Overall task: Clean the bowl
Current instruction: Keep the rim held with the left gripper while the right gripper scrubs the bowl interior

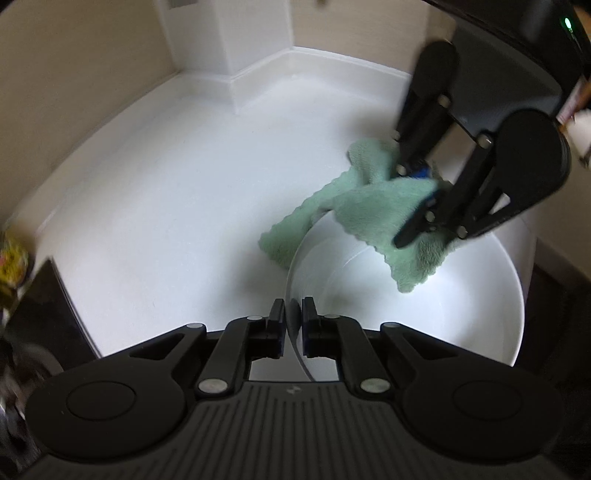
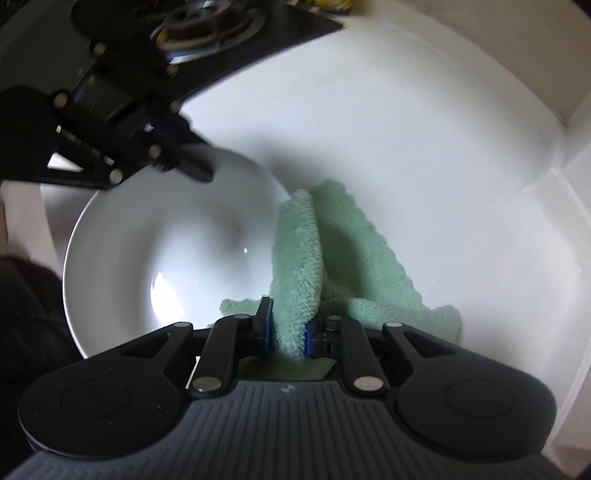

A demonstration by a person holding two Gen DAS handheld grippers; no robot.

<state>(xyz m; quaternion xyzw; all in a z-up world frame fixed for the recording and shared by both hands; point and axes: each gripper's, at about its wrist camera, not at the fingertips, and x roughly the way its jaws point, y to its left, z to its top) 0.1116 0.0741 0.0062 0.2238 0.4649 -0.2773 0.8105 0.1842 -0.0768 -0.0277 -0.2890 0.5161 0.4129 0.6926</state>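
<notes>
While the white bowl (image 1: 424, 295) rests on the white surface (image 1: 166, 206) near the corner of the beige wall (image 1: 92, 55), the left tongs (image 1: 293, 321) are closed on its rim, with one blue pad inside and the other outside the thin edge. The right tongs (image 2: 288, 328) are closed on a fold of the green cloth (image 2: 295, 258), which stands up between the blue pads. This cloth hangs over the far rim of the bowl, so one part lies inside the bowl and the other part lies on the surface just beside it. In the left wrist view the right tongs (image 1: 417, 195) come down from the upper right onto the cloth (image 1: 369, 206). In the right wrist view the left tongs (image 2: 192, 166) grip the rim at the upper left, and behind them there is a black stove top with a burner (image 2: 207, 22). A small pale mark sits on the ribbed body of each tool, but I cannot read it. A yellow packet (image 1: 13, 266) at the left edge is too blurred to read.
</notes>
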